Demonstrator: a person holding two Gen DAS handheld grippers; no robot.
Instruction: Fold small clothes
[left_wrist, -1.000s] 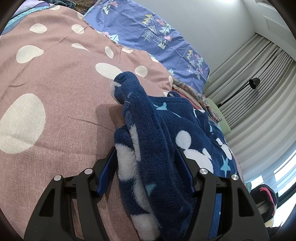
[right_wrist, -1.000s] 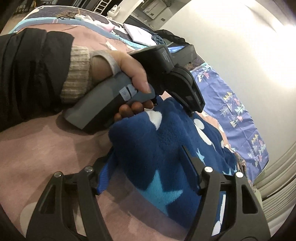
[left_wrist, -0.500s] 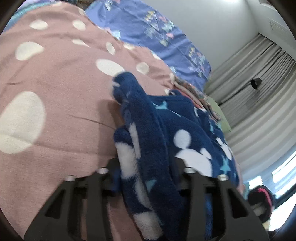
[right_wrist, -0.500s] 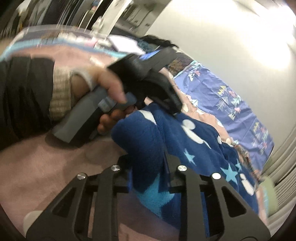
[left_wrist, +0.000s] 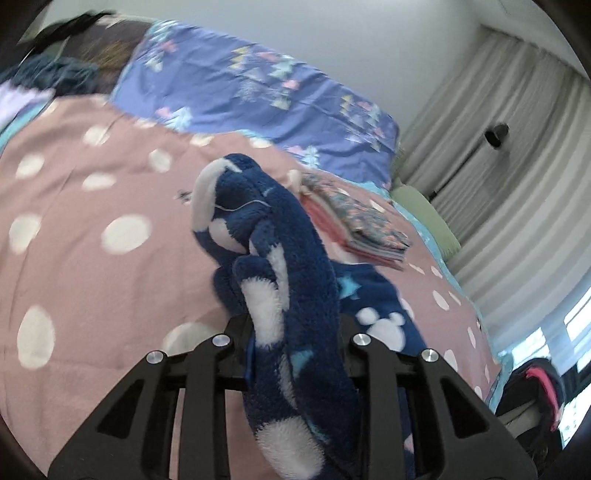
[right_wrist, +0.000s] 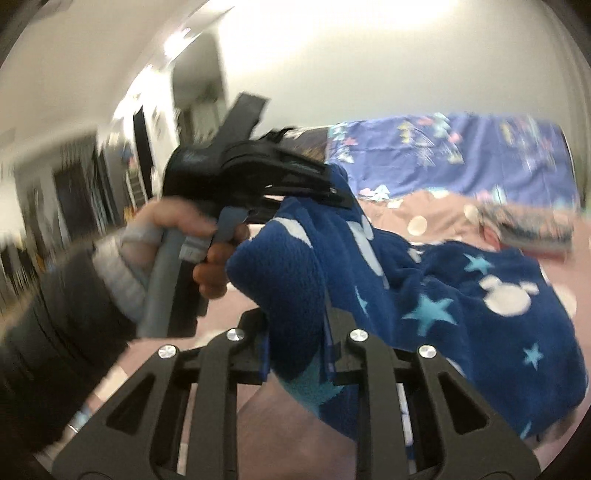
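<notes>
A dark blue fleece garment (left_wrist: 291, 280) with white mouse shapes and light blue stars is lifted off the pink dotted bedspread (left_wrist: 92, 229). My left gripper (left_wrist: 293, 332) is shut on a bunched edge of it. My right gripper (right_wrist: 297, 332) is shut on another edge of the garment (right_wrist: 461, 295), which hangs between the two and trails down to the bed. The left gripper also shows in the right wrist view (right_wrist: 332, 195), held by a hand, pinching the cloth higher up.
A stack of folded clothes (left_wrist: 354, 225) lies on the bed behind the garment. A purple patterned pillow (left_wrist: 258, 96) lies along the wall. Curtains (left_wrist: 517, 177) and a black lamp (left_wrist: 496, 134) stand at the right. A green cushion (left_wrist: 424, 210) sits by the bed's edge.
Both grippers closed on the fleece garment and lifted it off the bed. The cameras swung upward, and the folded stack came into view.
</notes>
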